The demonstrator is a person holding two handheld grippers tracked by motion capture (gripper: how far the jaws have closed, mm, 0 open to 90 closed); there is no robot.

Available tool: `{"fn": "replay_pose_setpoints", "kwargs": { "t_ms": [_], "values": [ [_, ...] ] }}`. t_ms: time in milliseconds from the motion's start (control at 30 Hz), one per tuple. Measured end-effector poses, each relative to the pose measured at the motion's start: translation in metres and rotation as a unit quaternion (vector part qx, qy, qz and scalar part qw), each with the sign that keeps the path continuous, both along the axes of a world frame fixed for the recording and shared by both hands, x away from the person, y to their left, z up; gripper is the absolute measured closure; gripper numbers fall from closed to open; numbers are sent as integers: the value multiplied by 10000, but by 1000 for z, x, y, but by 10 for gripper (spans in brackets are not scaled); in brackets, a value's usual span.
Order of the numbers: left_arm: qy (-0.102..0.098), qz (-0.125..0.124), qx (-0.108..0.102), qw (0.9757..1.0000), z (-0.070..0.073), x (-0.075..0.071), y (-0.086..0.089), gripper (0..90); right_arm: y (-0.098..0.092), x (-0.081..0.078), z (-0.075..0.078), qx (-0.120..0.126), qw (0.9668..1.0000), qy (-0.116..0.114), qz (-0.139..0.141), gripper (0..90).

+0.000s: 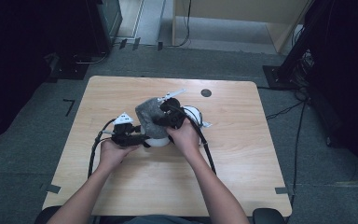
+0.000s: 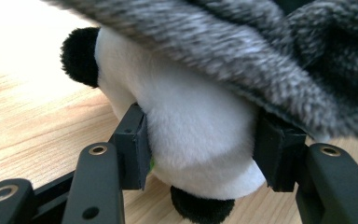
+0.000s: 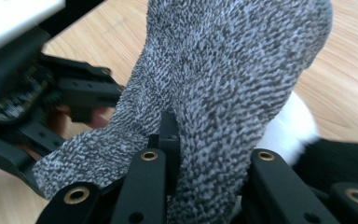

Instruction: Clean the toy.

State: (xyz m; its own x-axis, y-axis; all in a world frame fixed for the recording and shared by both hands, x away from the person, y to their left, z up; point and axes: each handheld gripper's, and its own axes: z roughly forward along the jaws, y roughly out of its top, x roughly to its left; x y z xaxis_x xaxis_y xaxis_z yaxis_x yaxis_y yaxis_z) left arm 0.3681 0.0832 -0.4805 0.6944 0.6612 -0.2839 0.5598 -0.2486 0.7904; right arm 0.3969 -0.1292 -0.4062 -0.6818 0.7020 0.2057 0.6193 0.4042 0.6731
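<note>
Claws dressing a plush toy at mid-tabletop (image 1: 121,186).
Left claw (image 2: 200,140) clamps the white plush toy (image 2: 191,135); right claw (image 3: 205,154) pinches the grey knit cloth (image 3: 223,70) draped over it.

We see a white plush toy (image 2: 191,135) with black patches, a speckled grey-and-black cloth (image 3: 223,79), and a pale wood-grain surface (image 1: 242,154).

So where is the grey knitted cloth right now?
In the high view the grey knitted cloth sits near the table's middle, draped over the white plush toy. The right gripper pinches it, and the left gripper clamps the toy beneath.
</note>
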Motion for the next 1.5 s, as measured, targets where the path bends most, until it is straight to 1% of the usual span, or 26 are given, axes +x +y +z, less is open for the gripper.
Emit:
{"fn": "replay_pose_setpoints", "kwargs": {
  "t_ms": [167,267,333,600,767,833,900,933,967,1000,1033,1100,1167,1300,1400,1467,1500],
  "values": [
    [16,14,-42,10000,-1,1,0,446,-27,-1,2,-88,9997,-21,-236,760],
    [-6,1,-45,10000,0,1,0,446,-44,-1,3,-12,9993,-15,-372,761],
    [15,-28,-25,10000,1,2,0,446,-54,-3,6,12,9991,-47,-431,761],
    [34,-57,-45,10000,0,3,1,448,-82,-11,16,0,9979,-176,-631,759],
    [29,-56,-55,10000,0,3,1,448,-103,-16,20,28,9962,-238,-832,758],
    [20,-65,-47,10000,0,3,2,448,-115,-17,21,71,9950,-220,-975,758],
    [-23,-69,-2,10000,0,2,1,448,-123,-18,22,229,9942,-134,-1044,764],
    [-44,-79,35,10000,0,2,1,448,-126,-18,22,241,9940,-122,-1056,766],
    [-45,-72,43,10000,0,1,0,448,-129,-19,23,191,9938,-144,-1087,766],
    [-43,-68,40,10000,0,1,0,448,-132,-20,24,144,9931,-205,-1143,766],
    [-43,-68,36,10000,0,1,0,448,-135,-20,24,121,9925,-224,-1196,766],
    [-38,-67,22,10000,0,1,0,448,-141,-19,19,178,9917,-209,-1252,766],
    [-68,-70,40,9999,0,1,0,448,-142,-18,15,157,9914,-158,-1291,766],
    [-96,-67,32,9999,-1,2,0,448,-143,-18,5,175,9910,-216,-1312,767],
    [-99,-57,17,9999,-1,1,0,447,-146,-18,-1,157,9906,-200,-1342,768],
    [-114,-50,12,9999,-1,1,0,447,-149,-18,-5,247,9901,-171,-1369,768],
    [-117,-58,26,9999,-1,1,0,447,-151,-19,-7,244,9898,-151,-1394,769]
  ]
}}
